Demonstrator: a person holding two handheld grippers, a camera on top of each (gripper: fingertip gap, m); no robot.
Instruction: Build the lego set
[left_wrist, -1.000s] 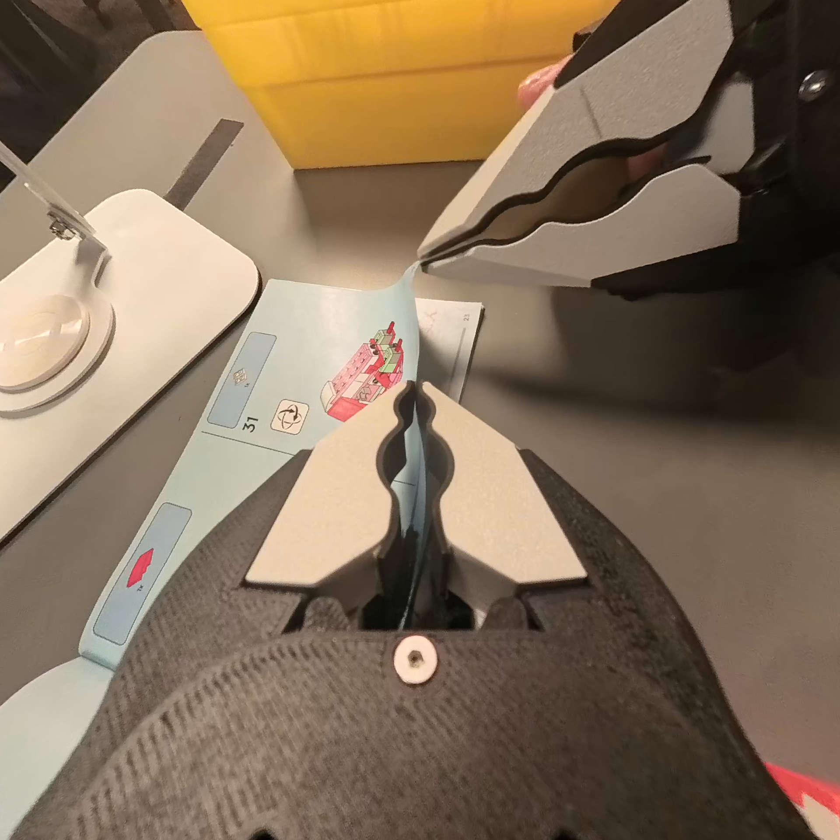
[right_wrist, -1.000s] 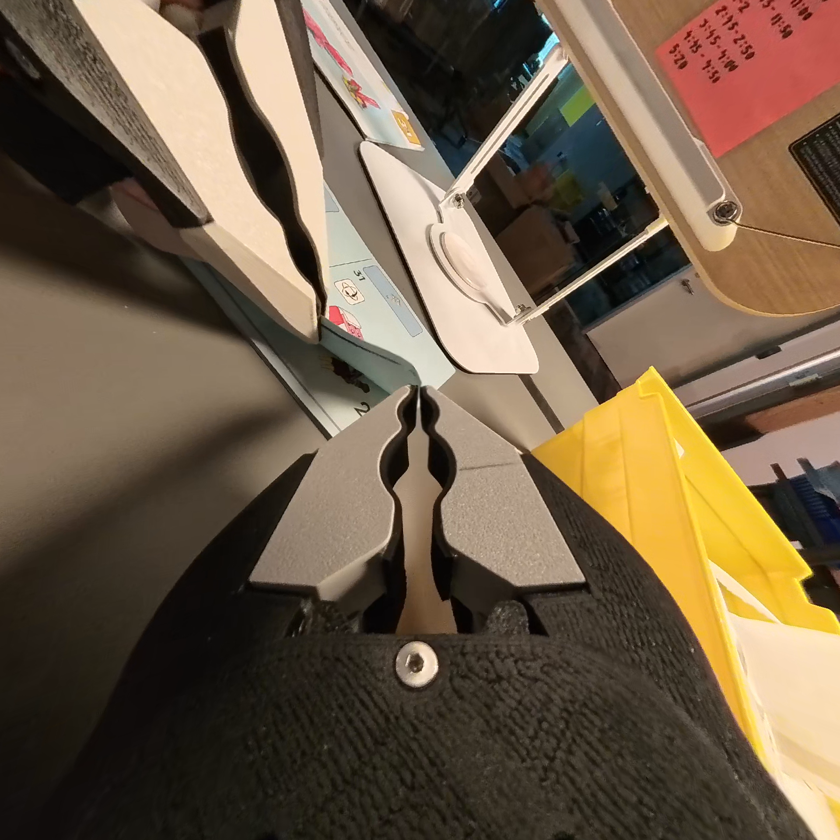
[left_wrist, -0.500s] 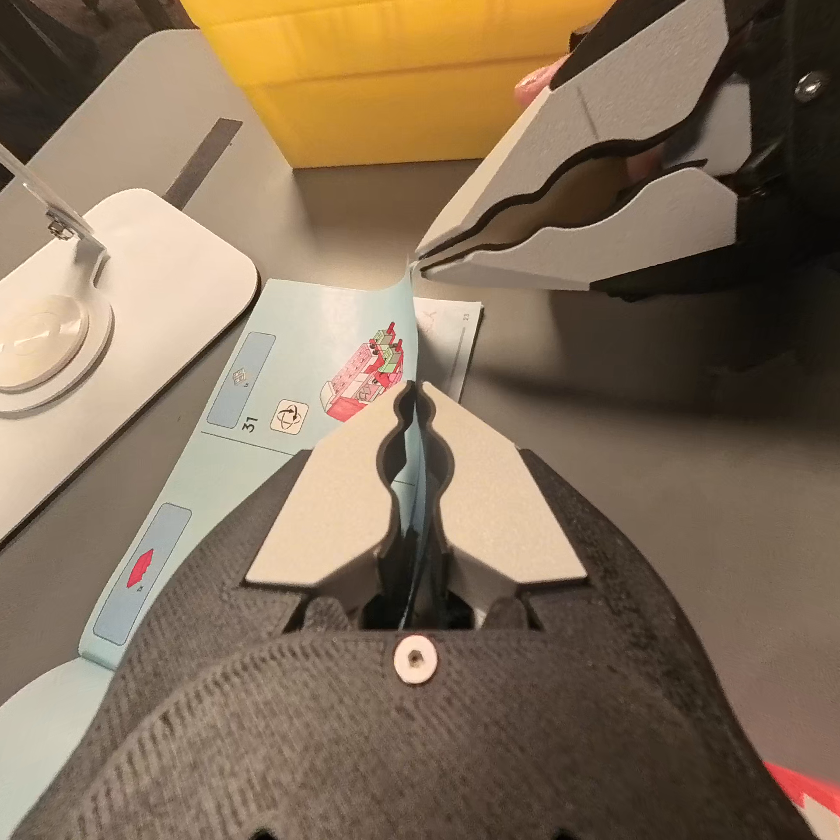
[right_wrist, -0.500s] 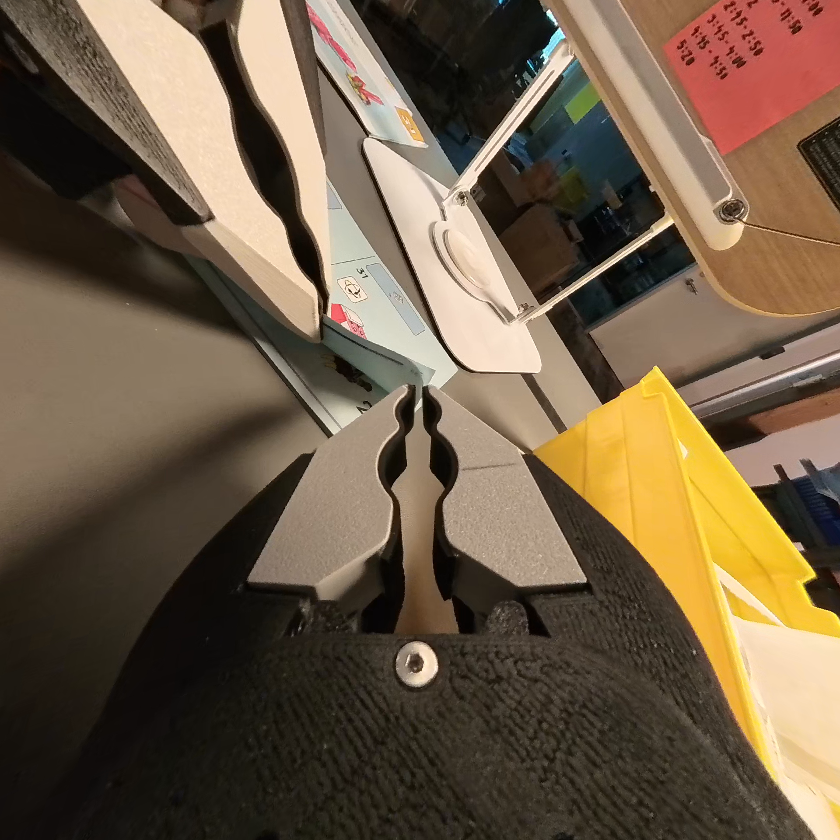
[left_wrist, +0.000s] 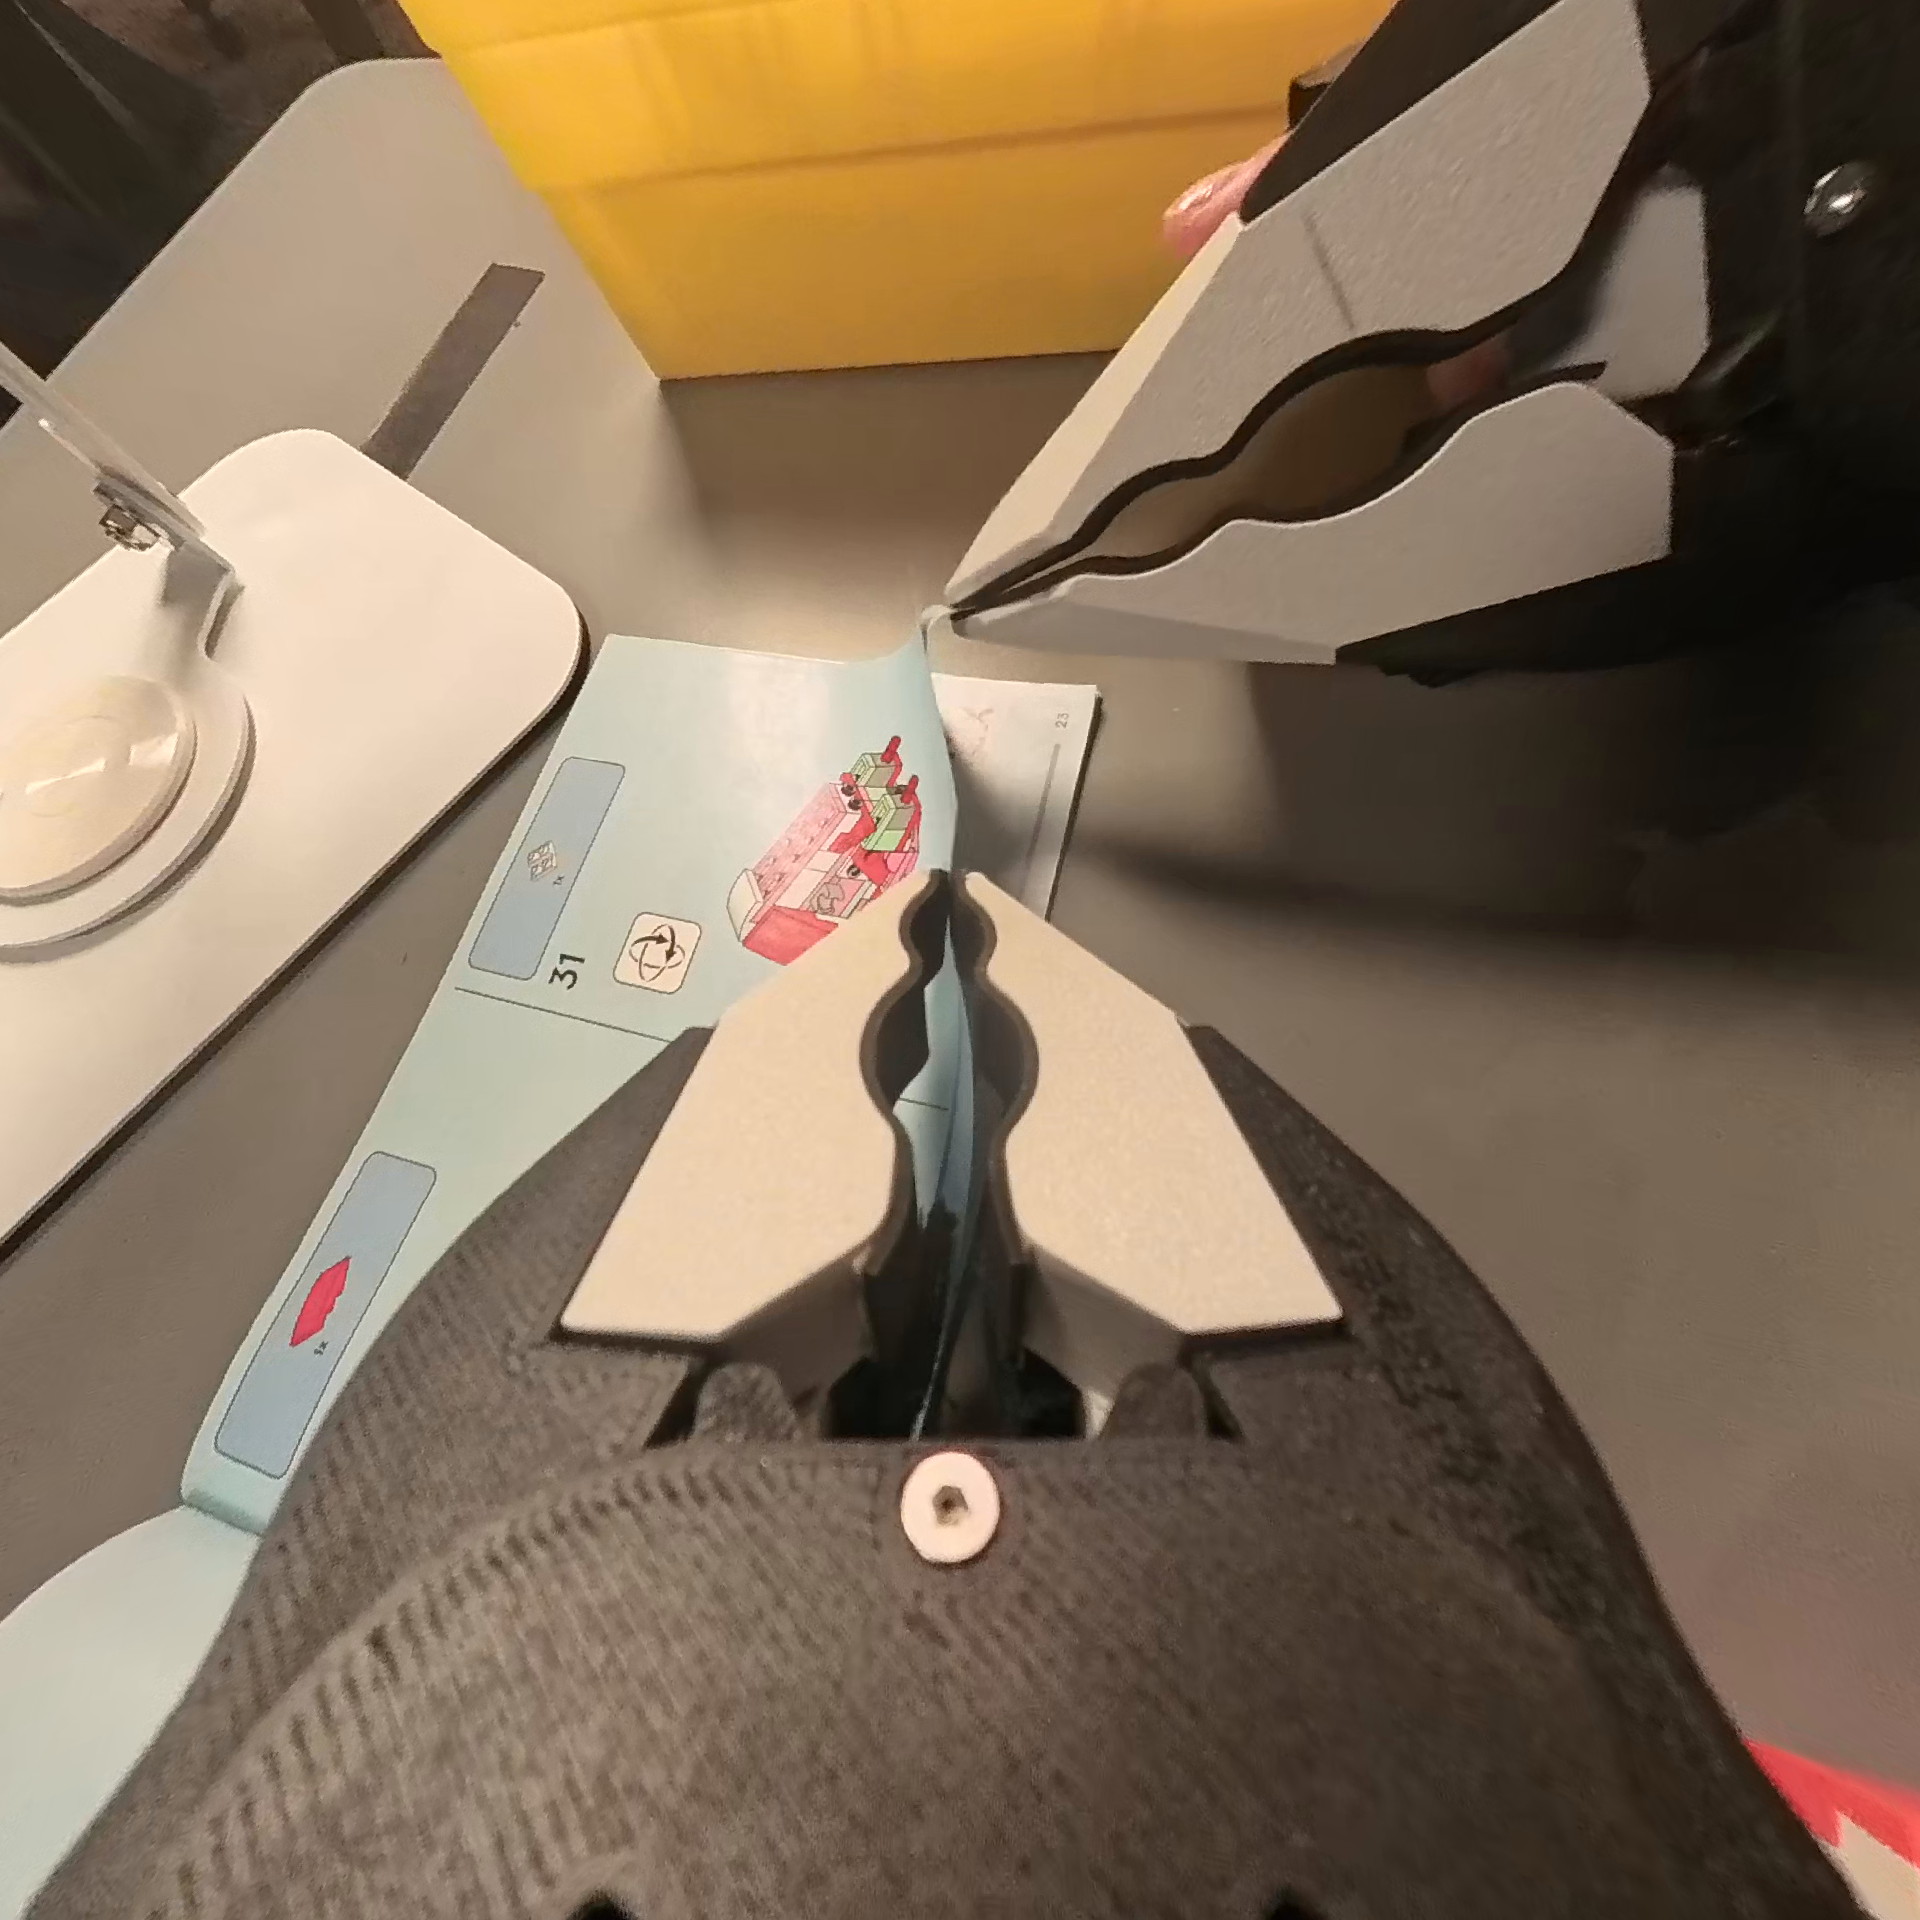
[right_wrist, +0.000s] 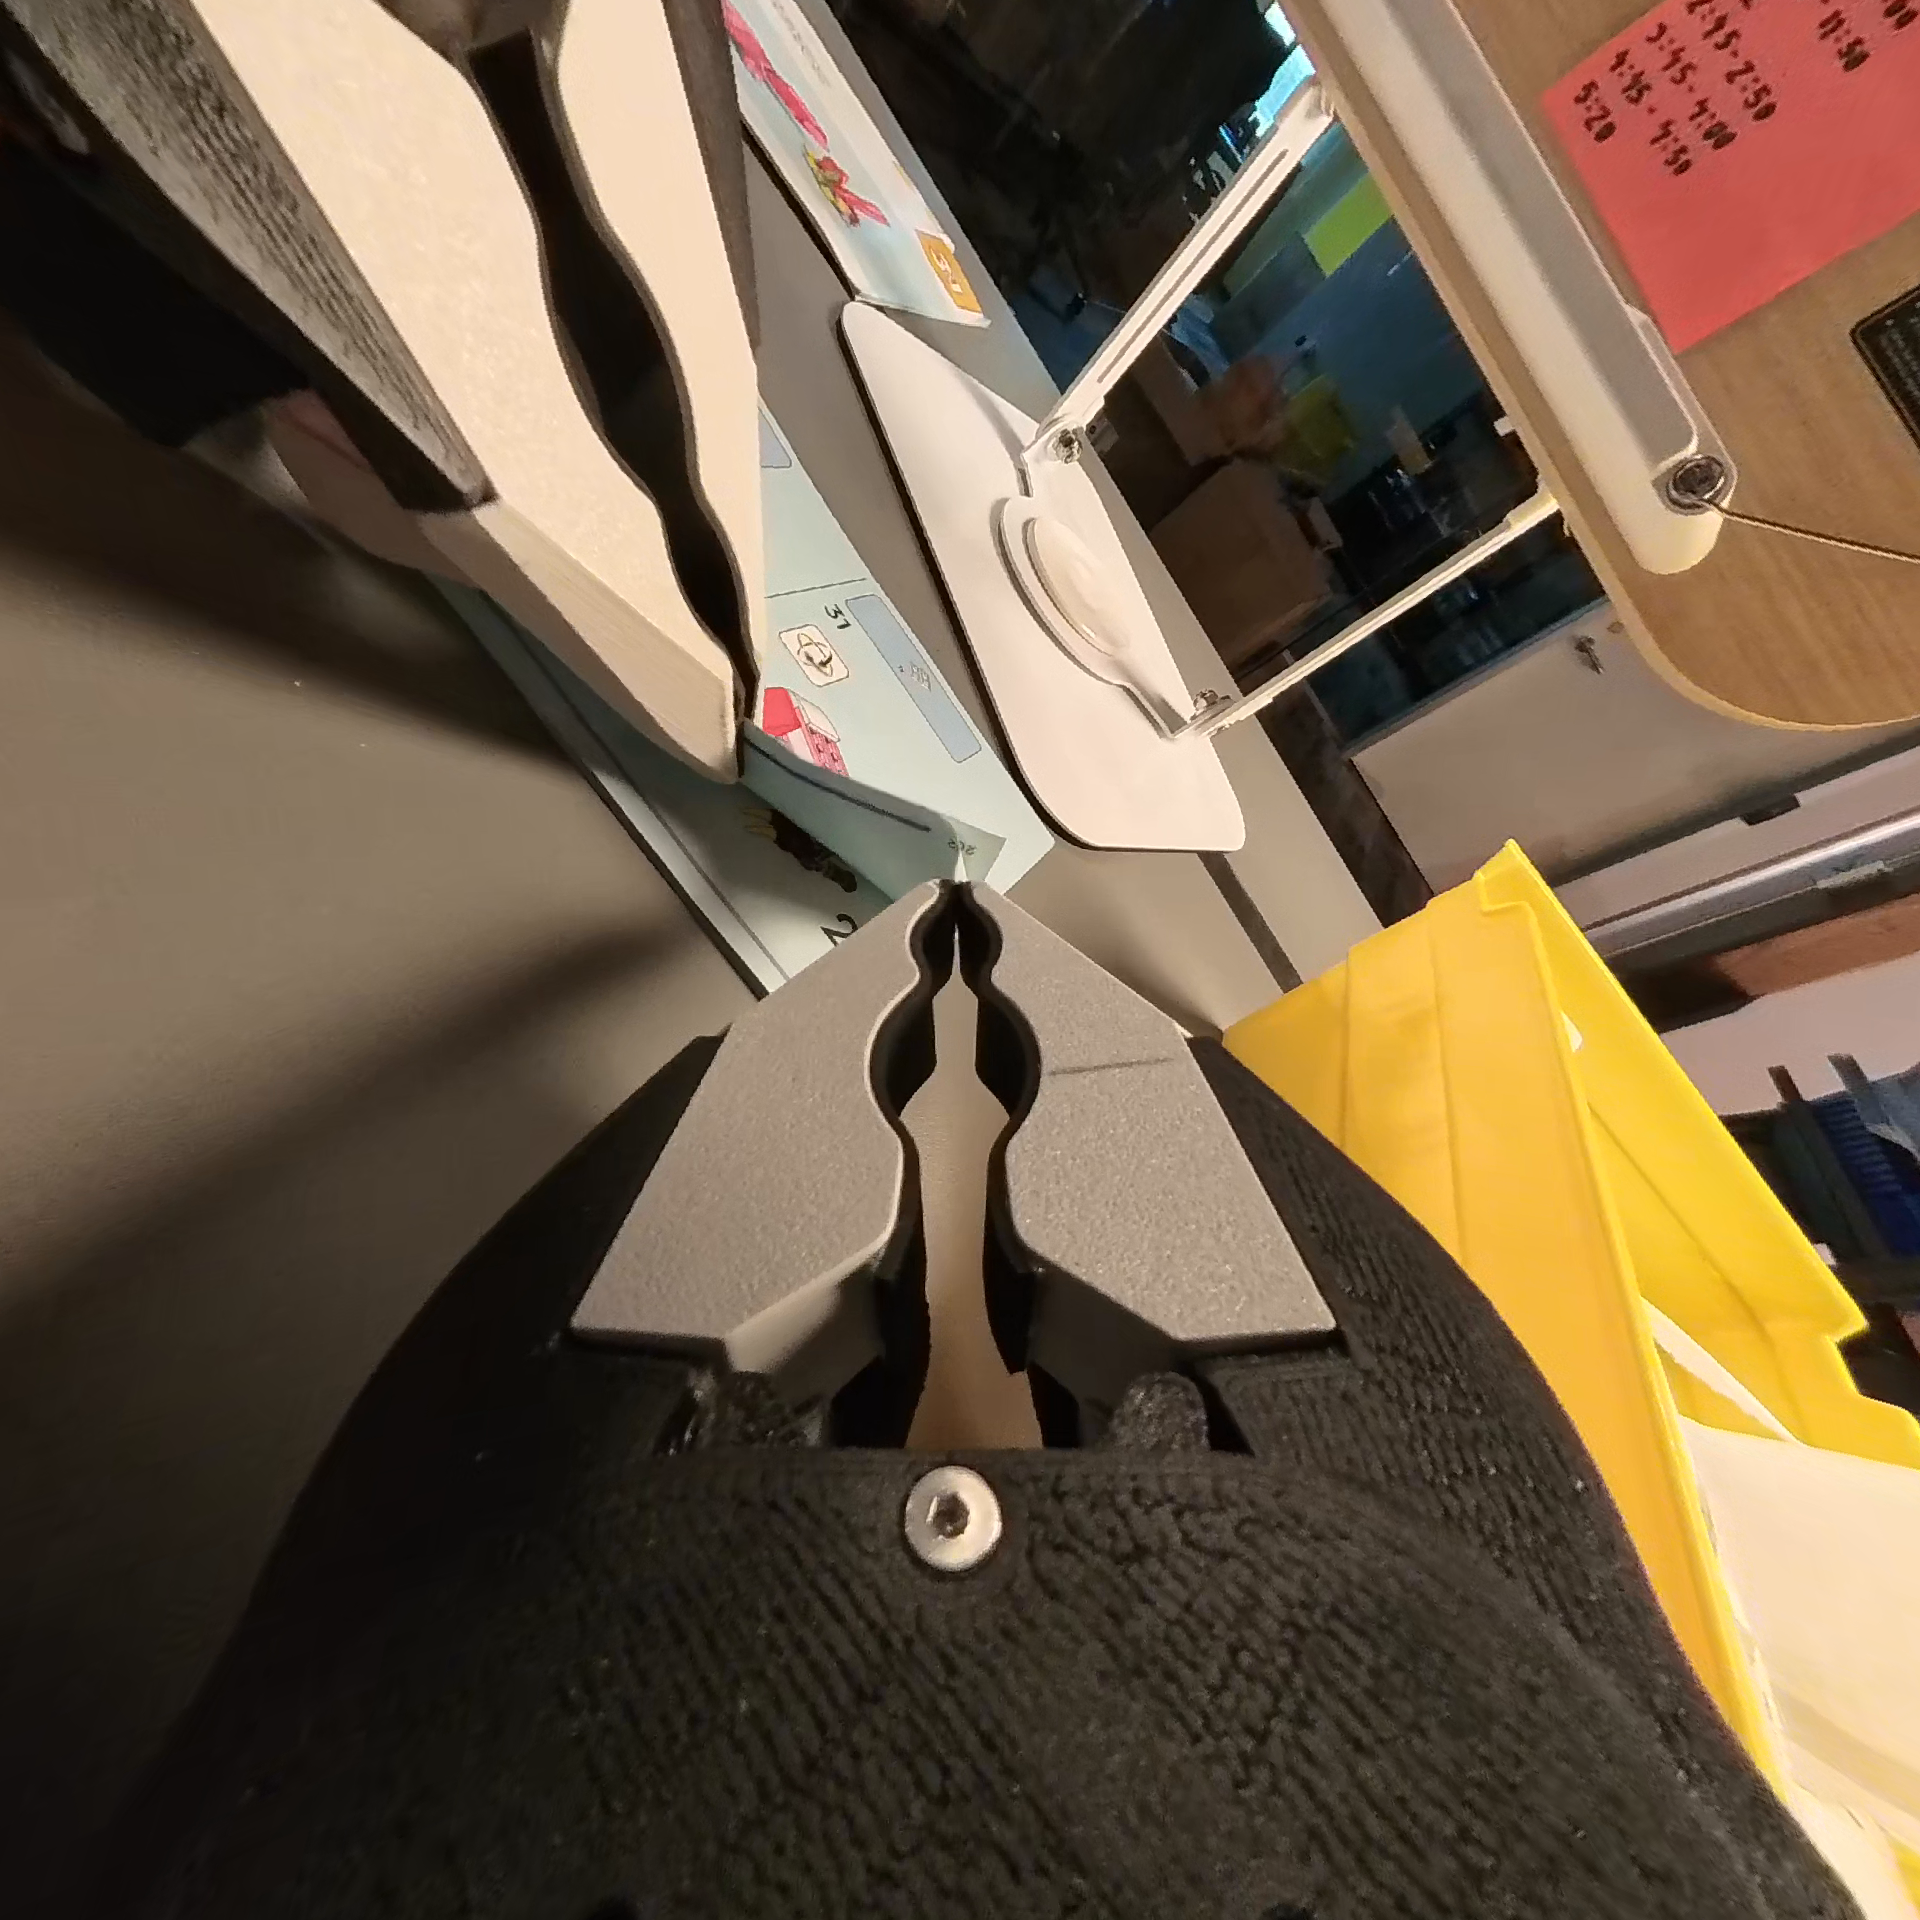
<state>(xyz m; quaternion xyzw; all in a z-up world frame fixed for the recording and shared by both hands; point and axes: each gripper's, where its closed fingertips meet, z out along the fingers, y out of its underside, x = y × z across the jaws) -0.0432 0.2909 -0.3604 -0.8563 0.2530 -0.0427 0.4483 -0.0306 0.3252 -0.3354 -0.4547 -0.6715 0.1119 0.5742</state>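
Note:
A light blue instruction booklet (left_wrist: 665, 790) lies open on the grey table (left_wrist: 1455, 1039). One page (left_wrist: 904, 727) curls up from it. My left gripper (left_wrist: 951, 883) is shut on that page's edge, and the sheet runs back between its jaws. My right gripper (left_wrist: 951, 608) is shut on the page's far corner and holds it above the table. In the right wrist view my right gripper (right_wrist: 956, 894) has the page's corner (right_wrist: 914, 831) at its tips. The left gripper (right_wrist: 740, 727) pinches the same page just beyond, over the booklet (right_wrist: 914, 686).
A white lamp base (left_wrist: 312, 644) lies left of the booklet, also visible in the right wrist view (right_wrist: 1091, 675). A yellow bin (left_wrist: 883, 177) stands behind, close to my right gripper (right_wrist: 1507, 1091). Another printed sheet (right_wrist: 852, 177) lies farther along the table. A wooden board with a red note (right_wrist: 1766, 260) hangs above.
Almost nothing has moved. Both grippers stay shut on the same page, and my right gripper has shifted only slightly with the corner.

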